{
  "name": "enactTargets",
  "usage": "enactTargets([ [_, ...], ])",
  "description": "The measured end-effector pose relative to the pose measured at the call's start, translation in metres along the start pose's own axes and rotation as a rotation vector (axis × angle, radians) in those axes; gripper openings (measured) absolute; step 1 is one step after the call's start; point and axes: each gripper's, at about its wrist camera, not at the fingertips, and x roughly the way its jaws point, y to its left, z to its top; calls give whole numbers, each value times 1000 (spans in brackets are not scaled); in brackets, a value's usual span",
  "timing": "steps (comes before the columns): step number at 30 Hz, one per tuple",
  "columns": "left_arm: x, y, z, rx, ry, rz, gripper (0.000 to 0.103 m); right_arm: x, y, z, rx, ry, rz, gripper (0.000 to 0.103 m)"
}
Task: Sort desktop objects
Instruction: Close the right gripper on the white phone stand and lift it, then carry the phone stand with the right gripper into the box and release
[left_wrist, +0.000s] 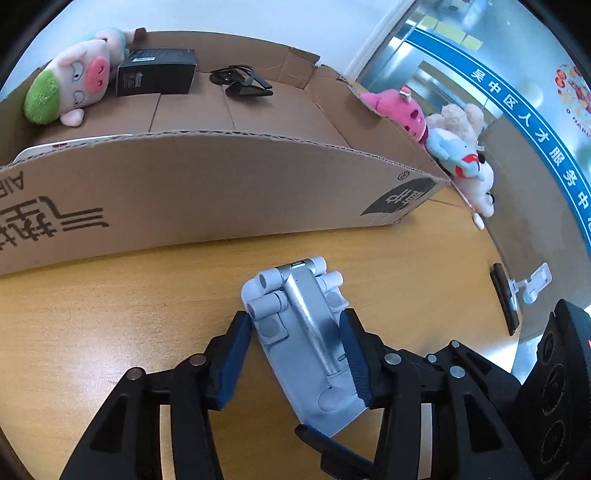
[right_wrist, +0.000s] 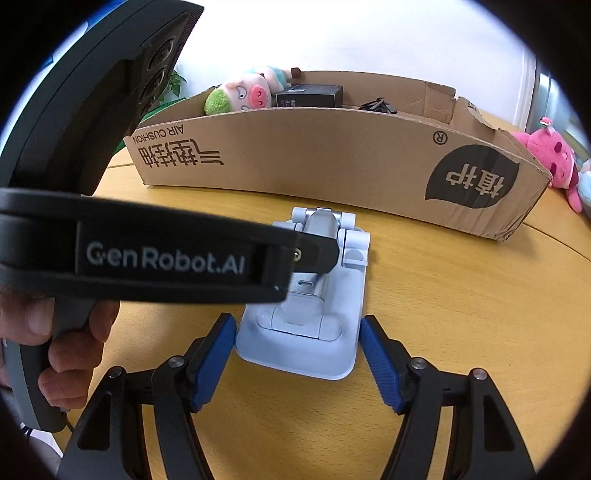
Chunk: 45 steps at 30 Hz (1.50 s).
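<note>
A white folding phone stand (left_wrist: 295, 332) (right_wrist: 317, 332) with a silver arm lies flat on the wooden table (left_wrist: 110, 314), just in front of a long cardboard box (left_wrist: 221, 184) (right_wrist: 332, 158). My left gripper (left_wrist: 295, 325) is shut on the stand's hinge end, its blue pads against both sides. In the right wrist view its black finger (right_wrist: 317, 254) crosses over the silver arm. My right gripper (right_wrist: 298, 321) holds the stand's wide base, one blue pad on each side edge. One of its pads (left_wrist: 310, 434) shows under the stand's near end in the left wrist view.
The box holds a pig plush (left_wrist: 74, 81) (right_wrist: 240, 92), a small black carton (left_wrist: 155, 72) and a black folded item (left_wrist: 240, 81). Pink (left_wrist: 399, 107) (right_wrist: 554, 158) and pale plush toys (left_wrist: 461, 147) sit past its right end. A dark phone (left_wrist: 504, 302) stands near the table's right edge. A hand (right_wrist: 55, 332) grips the left handle.
</note>
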Motion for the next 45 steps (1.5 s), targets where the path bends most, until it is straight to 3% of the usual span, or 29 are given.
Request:
enactTargets([
  [13,-38,-18,6,44,-83,18,41,-24,0,13,39,-50,18,68],
  [23,-96,-47,20,87,-213,3,41,-78,12,32,22,-168,-9,68],
  [34,-137,-46,108,149,-350,35,41,-95,7,118,-19,-301,-52,68],
  [41,-115,10,174,85,-291,17,41,-50,-1,182,-34,-275,-37,68],
  [45,-82,48,205,38,-204,19,40,-9,-9,211,-13,-208,-15,68],
])
